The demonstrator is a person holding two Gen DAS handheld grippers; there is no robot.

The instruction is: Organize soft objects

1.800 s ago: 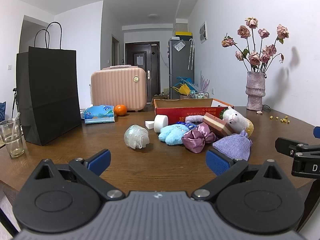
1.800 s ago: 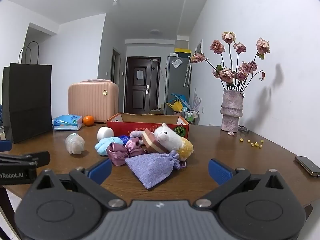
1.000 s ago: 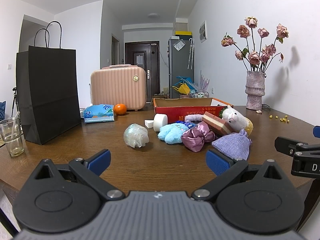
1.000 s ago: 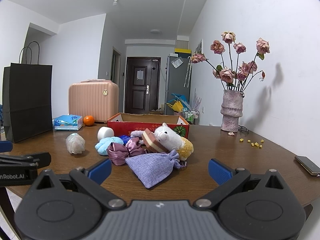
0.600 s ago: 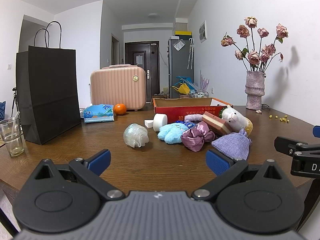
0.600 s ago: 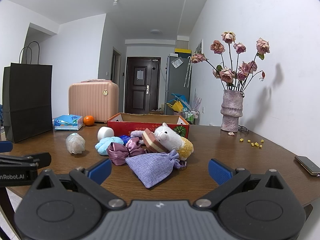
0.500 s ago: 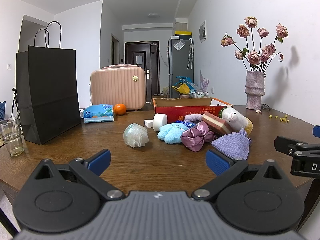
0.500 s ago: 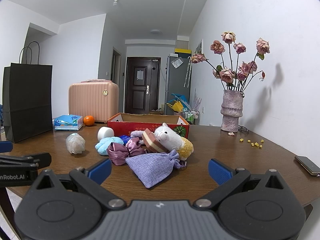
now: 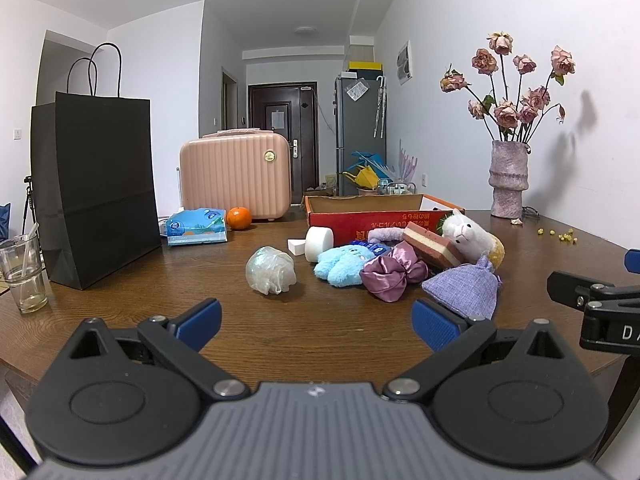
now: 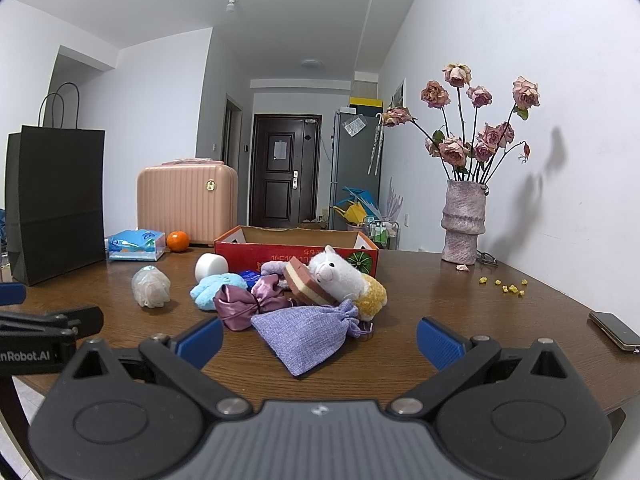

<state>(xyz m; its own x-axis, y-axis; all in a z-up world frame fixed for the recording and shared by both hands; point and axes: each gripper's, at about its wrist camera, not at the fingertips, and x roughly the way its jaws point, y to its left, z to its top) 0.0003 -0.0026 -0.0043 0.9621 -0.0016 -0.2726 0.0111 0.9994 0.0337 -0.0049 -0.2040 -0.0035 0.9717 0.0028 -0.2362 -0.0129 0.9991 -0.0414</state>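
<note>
You're at the start: both tools, left point(image 9: 316, 322) and right point(image 10: 320, 338), gape empty, and the soft pile point(image 10: 296, 296) sits on the desk point(image 10: 460, 320) before the seemingly empty box point(image 10: 296, 246).

Home, apartment living and dining area. Wooden counter point(image 10: 460, 312) with vase of dried roses point(image 10: 463, 220), pink suitcase point(image 9: 235, 178), black paper bag point(image 9: 96, 188), tissue pack point(image 9: 197, 232), orange point(image 9: 239, 218), drinking glass point(image 9: 22, 272), phone point(image 10: 614, 330). Beyond: hallway to dark entry door point(image 10: 285, 172), grey fridge point(image 9: 360, 132) with notes stuck on, ceiling lamp point(image 9: 306, 31).
</note>
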